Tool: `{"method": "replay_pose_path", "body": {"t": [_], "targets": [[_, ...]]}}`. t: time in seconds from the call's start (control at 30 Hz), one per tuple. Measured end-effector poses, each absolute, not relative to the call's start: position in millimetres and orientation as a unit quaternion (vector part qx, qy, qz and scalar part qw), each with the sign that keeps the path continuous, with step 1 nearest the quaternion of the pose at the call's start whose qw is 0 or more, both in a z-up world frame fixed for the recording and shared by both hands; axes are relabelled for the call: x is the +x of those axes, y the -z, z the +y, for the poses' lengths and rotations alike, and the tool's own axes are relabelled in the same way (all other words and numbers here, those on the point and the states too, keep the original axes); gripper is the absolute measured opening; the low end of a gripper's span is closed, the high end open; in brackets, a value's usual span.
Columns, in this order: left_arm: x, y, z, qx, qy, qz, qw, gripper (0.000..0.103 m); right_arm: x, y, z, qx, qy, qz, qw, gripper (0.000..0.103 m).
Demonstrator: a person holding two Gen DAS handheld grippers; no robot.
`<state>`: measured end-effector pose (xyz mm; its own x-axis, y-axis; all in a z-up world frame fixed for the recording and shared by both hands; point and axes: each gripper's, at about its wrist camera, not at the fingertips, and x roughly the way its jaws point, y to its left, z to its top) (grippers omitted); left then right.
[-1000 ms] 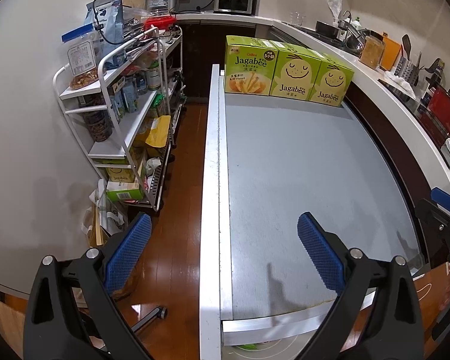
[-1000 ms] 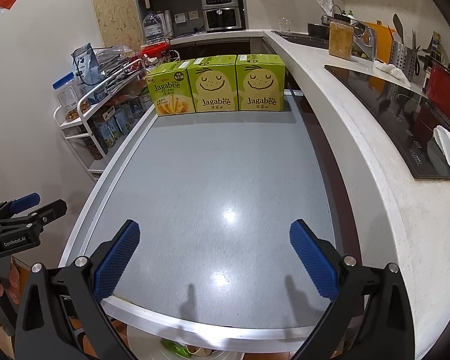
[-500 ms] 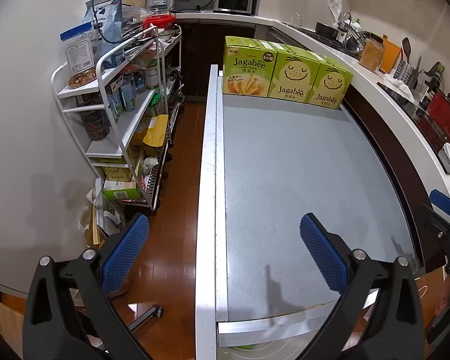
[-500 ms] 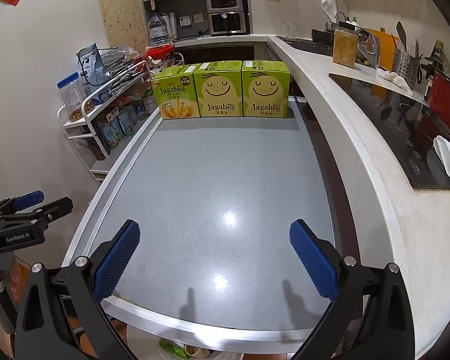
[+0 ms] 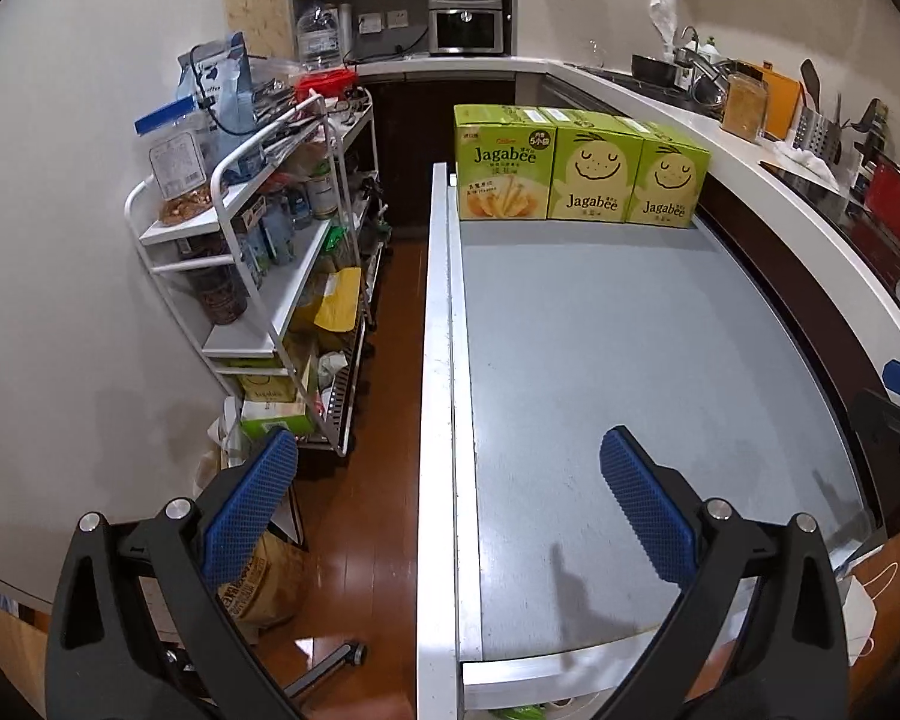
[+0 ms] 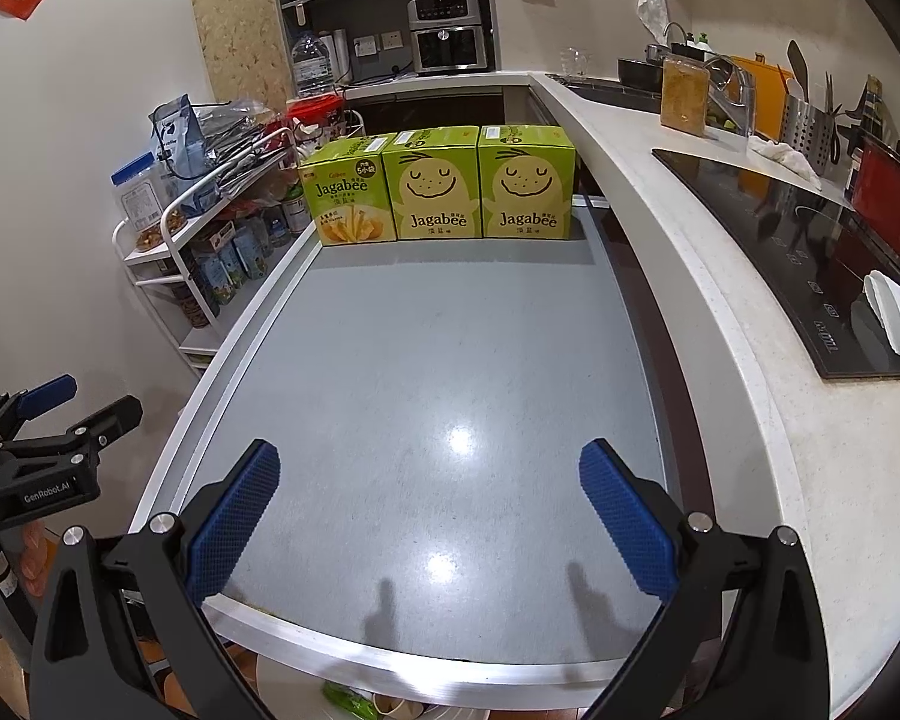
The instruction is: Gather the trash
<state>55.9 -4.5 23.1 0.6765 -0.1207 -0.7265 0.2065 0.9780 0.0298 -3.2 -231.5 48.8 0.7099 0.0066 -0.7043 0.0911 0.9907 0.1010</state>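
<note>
Left gripper [image 5: 447,468] jaws just widened, nothing between. Right gripper [image 6: 429,483] spread, nothing between. Green crumpled wrapper [image 6: 348,702] below right gripper, under grey rimmed tabletop [image 6: 438,360]. Ahead, far edge: 3 green Jagabee cartons [image 6: 438,189].

Below the near edge of the grey table [image 6: 426,372], a white bin [image 6: 282,690] is mostly hidden; only a rim, a green wrapper [image 6: 348,703] and pale scraps show, cut off by the bottom edge. At the far left, a hand [image 6: 6,558] is cropped. The small print on the green boxes [image 5: 576,174] is unreadable.
</note>
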Motion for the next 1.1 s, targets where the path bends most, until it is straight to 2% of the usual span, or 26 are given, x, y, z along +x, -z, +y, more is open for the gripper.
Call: {"method": "replay_pose_path", "body": {"t": [1.1], "targets": [[65, -28, -7, 0.021, 0.116, 0.408, 0.905, 0.101, 3, -48, -229, 0.066, 0.014, 0.383, 0.921, 0.098]]}}
